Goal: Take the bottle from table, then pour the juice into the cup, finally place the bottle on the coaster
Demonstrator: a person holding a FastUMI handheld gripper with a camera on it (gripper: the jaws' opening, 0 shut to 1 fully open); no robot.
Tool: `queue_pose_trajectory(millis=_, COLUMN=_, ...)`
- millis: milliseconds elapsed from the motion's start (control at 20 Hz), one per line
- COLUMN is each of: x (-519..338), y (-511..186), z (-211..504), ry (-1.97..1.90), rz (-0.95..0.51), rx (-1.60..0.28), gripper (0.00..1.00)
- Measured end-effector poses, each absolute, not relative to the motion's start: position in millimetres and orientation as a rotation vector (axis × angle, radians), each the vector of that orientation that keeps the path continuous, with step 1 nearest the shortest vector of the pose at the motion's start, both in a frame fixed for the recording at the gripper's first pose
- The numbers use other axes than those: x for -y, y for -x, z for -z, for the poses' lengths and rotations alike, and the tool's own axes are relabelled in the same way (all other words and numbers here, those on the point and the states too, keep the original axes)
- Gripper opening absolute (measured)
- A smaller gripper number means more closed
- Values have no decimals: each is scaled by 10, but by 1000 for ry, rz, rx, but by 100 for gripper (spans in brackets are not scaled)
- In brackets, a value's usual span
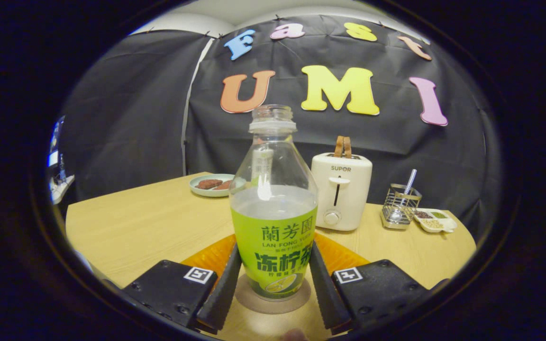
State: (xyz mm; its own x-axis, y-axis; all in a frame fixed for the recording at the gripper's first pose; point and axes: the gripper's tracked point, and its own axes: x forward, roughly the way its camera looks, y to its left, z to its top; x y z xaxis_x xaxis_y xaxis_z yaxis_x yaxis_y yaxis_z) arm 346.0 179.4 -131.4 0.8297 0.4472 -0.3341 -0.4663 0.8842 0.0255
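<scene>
The bottle (273, 208) stands straight up in the lower middle of the frame, on a round coaster (273, 296) that lies flat on the wooden surface (150, 227). The bottle has no cap, a green label, and clear liquid up to about the top of the label. The tongs (273, 284) are at the bottom of the frame, one finger on each side of the bottle's lower part. The fingers look to be touching the label or sitting right beside it, and I cannot tell if they are squeezing it or have let go. Something orange (206, 258) lies on the surface behind the fingers, partly hidden. Right of the bottle and farther back stands a white toaster (341, 192). Farther right are a wire rack (400, 208) with a metal thing in it and a small white dish (435, 221). Left of the bottle, farther back, is a plate (211, 184) with brown food.
</scene>
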Motion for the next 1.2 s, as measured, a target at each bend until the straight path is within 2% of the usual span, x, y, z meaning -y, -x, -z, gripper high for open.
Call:
queue_pose_trajectory(millis=200, x=-1768, y=-3396, z=1415, ry=34, rz=-486, rx=-370, gripper=83)
queue_pose_trajectory(millis=250, x=-1754, y=-3396, z=1401, ry=26, rz=-480, rx=-365, gripper=93)
queue_pose_trajectory(millis=350, x=-1711, y=-3336, z=1341, ry=26, rz=-469, rx=-374, gripper=100)
queue_pose_trajectory(millis=650, x=-1547, y=-2941, z=919, ry=11, rz=-412, rx=-313, gripper=100)
queue_pose_trajectory(millis=1200, x=-1289, y=-1249, z=-210, ry=58, rz=-290, rx=-95, gripper=100)
